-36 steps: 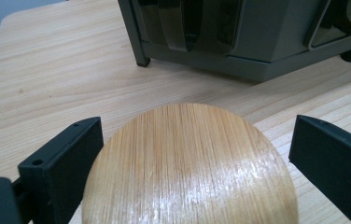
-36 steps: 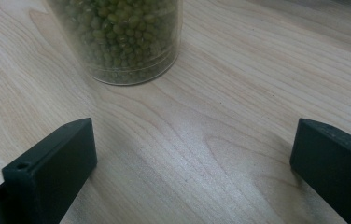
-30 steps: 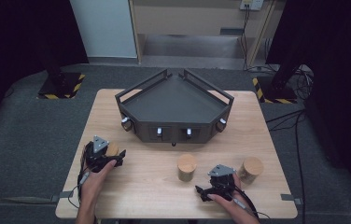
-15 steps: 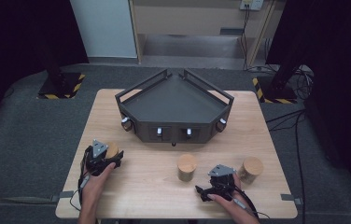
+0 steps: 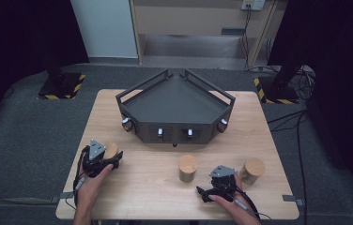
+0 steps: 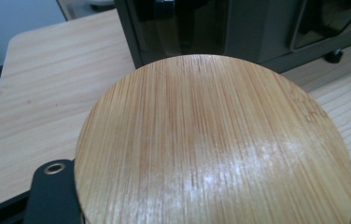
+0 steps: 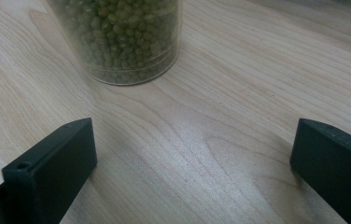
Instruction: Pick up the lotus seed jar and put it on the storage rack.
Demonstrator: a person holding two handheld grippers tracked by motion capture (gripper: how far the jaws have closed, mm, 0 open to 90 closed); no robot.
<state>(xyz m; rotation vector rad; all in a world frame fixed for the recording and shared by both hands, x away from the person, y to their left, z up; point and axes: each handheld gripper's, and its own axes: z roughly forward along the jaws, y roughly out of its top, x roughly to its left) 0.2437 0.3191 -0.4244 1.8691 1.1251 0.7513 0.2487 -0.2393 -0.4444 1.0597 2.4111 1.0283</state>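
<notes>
The left gripper [image 5: 106, 159] is clamping the bamboo-lidded jar [image 6: 215, 144], probably around its slick, rigid wall, while the right gripper [image 7: 194, 168] is gaping empty.

High view: fixed overhead on the person's side, looking forward and down, far enough to take in the whole table [image 5: 268, 140]. Left gripper view: very close above a bamboo lid [image 6: 215, 144], facing the dark tray [image 6: 239, 32] at 12 o'clock. Right gripper view: low, near the tabletop, bean jar [image 7: 122, 42] at 11 o'clock. All three share the wood tabletop.
</notes>
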